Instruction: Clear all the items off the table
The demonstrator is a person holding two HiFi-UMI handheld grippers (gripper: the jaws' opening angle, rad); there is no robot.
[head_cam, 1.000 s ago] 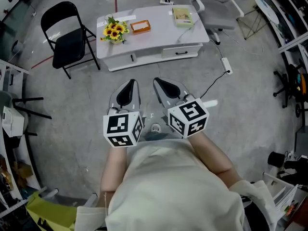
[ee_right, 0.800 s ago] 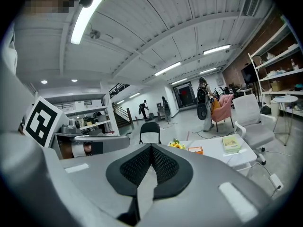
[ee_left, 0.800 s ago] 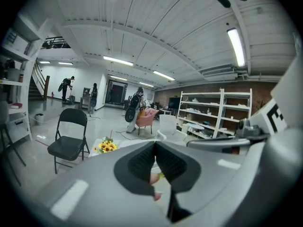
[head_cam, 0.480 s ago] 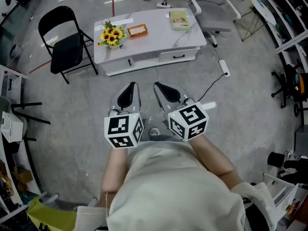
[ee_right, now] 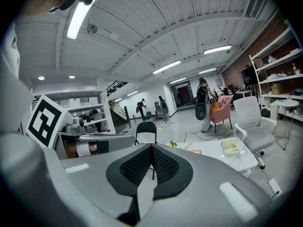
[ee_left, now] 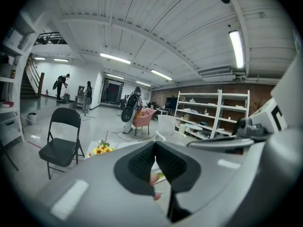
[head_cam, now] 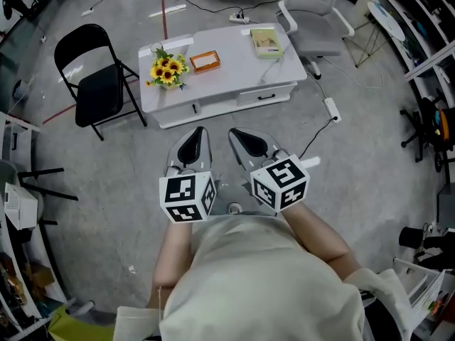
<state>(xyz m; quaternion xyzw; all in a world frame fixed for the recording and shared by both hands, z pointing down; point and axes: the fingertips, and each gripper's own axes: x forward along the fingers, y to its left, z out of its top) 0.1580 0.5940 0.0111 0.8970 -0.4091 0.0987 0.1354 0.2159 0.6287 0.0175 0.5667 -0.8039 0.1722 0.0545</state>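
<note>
The low white bench [head_cam: 234, 77] has drawn nearer; left gripper [head_cam: 199, 132] and right gripper [head_cam: 234, 133] approach with jaws clenched and empty, and nothing is cleared yet.

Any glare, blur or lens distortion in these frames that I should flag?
Head view: evenly lit, the table sharp, fisheye bending the room's edges. Left gripper view: round black vignette, ceiling light blown out, the shut left tongs close up and soft. Right gripper view: same vignette, ceiling strip glaring at top left, right tongs slightly soft.
</note>
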